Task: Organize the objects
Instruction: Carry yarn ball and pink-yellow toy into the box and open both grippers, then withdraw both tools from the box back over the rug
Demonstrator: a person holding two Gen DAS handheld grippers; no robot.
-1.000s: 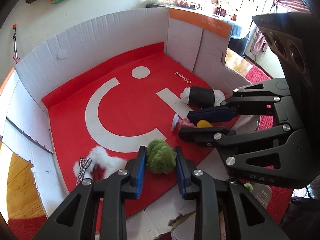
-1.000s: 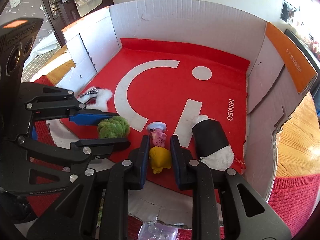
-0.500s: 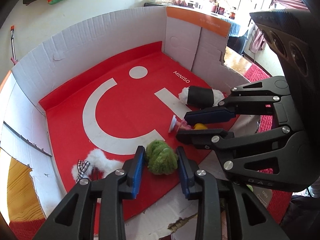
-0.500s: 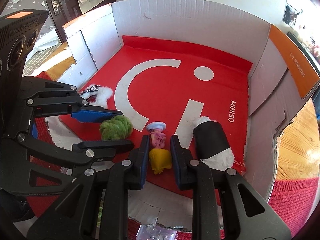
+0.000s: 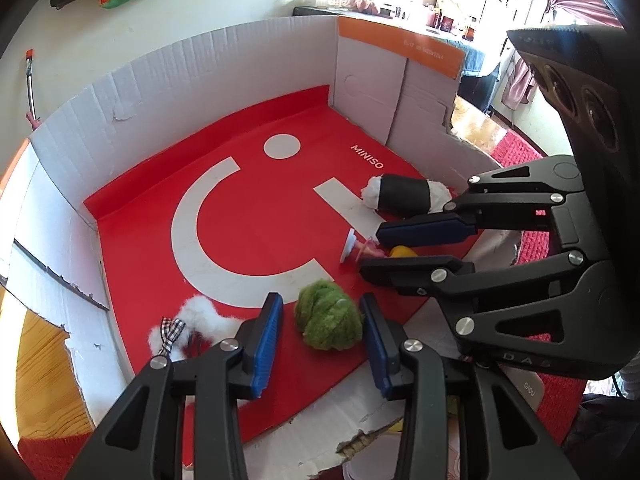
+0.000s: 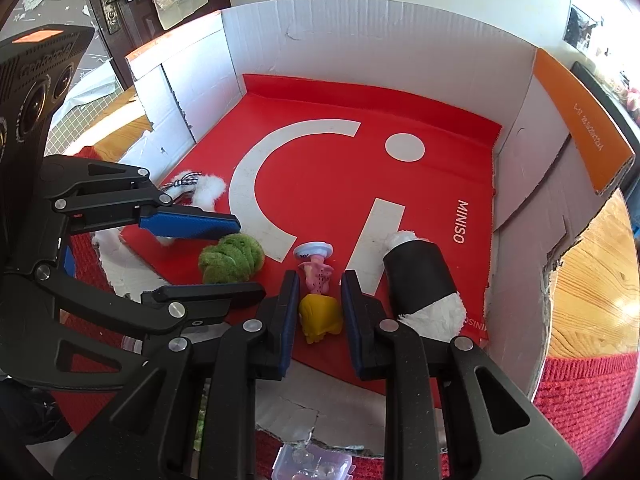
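A green fuzzy ball (image 5: 329,321) lies on the red box floor (image 5: 256,216) between the jaws of my left gripper (image 5: 322,310). The jaws are open, with a gap on each side of the ball. A small figurine with yellow hair and pink body (image 6: 318,304) lies between the open jaws of my right gripper (image 6: 320,286). The ball also shows in the right wrist view (image 6: 231,258), the figurine partly in the left wrist view (image 5: 376,248). A black-and-white plush roll (image 6: 424,280) lies to the right. A white fluffy piece with a checked bow (image 5: 188,326) lies to the left.
The white cardboard box walls (image 5: 200,92) surround the red floor on three sides, with an orange strip (image 6: 588,120) on the right flap. The near edge is torn cardboard (image 6: 320,416). A clear plastic case (image 6: 312,464) lies in front. Red rug (image 6: 584,400) and wooden floor (image 6: 592,280) lie outside.
My left gripper has opened wider around the green ball and drawn back slightly. The right gripper has opened a little around the figurine, which rests on the floor.
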